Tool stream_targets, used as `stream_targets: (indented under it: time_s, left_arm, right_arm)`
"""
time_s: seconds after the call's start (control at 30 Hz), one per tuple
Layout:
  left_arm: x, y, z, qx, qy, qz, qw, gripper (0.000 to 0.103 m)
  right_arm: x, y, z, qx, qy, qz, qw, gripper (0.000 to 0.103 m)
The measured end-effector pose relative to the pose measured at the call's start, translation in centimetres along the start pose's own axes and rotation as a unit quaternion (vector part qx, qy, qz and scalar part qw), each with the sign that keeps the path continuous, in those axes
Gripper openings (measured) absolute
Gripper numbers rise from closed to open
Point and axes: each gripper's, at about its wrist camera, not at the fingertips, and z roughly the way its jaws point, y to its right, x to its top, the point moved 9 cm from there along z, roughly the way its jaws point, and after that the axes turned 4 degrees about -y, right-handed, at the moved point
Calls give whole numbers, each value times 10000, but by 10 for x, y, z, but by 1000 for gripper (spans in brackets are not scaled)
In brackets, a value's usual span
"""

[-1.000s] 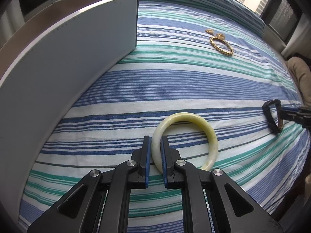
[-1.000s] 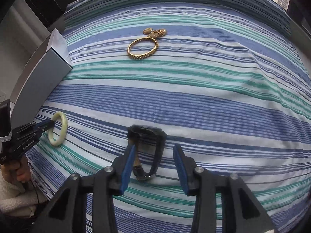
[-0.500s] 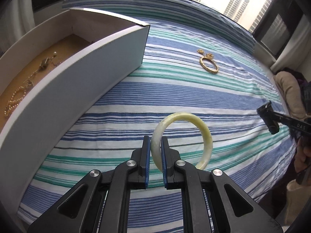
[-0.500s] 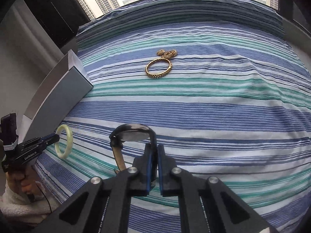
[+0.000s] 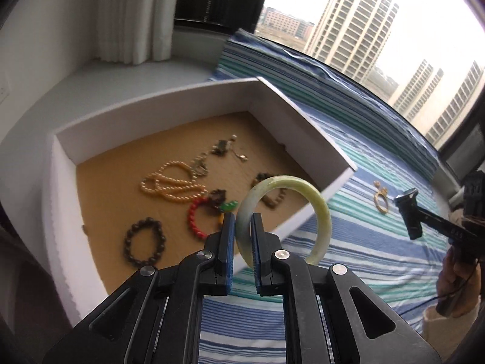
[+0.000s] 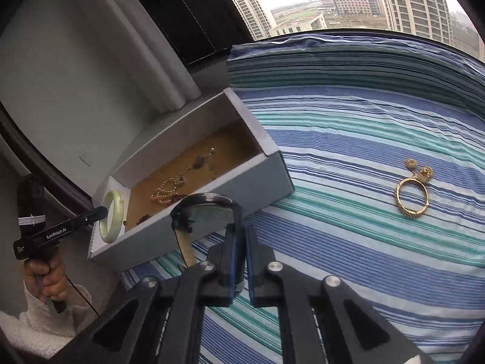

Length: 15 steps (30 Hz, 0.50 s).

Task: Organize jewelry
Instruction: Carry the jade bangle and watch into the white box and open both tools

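The left tongs are clenching the rim of the pale green bangle, holding it upright in the air and pointing steeply down over the near wall of the white box; the hand gripping their handle is showing in the right wrist view, a fleecy white sleeve below it. The right tongs are clamping the dark strap of a wristwatch, which is hanging clear of the bed, beside the box's near corner. A second ago these tongs were standing open around the watch lying on the striped sheet; they have just been closing on it and are now lifted. The bangle, then resting on the sheet beside the box's outer wall, is now raised so the box's brown floor with its beaded bracelets is showing. The gold bangle and earrings are lying toward the bed's far edge.
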Motion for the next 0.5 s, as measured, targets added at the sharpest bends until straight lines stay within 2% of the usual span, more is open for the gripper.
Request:
stream_targets:
  time_s: [0.13,0.2,0.33,0.4,0.5]
  left_arm:
    - [25,-72,17,585,-78,-445,9973,8]
    - [31,-99,33,808,-198,-639,9945,8]
    - [40,-143,74,1116,-527,-981,9875,9]
    - [38,-158,90,1217,-661,-1150,9837,9]
    - [39,-176,103,1324,-760,-1273,9800,9]
  right_arm:
    - [50,-49,52,259,-168,-364,9989,6]
    - [74,-61,87,215,-362,-462,9980,6]
    - [108,-67,157,-27,-815,-412,9958,6]
    - [115,-65,191,-144,-1099,-375,9931,6]
    - [123,-59,224,-400,-1244,-355,9908,6]
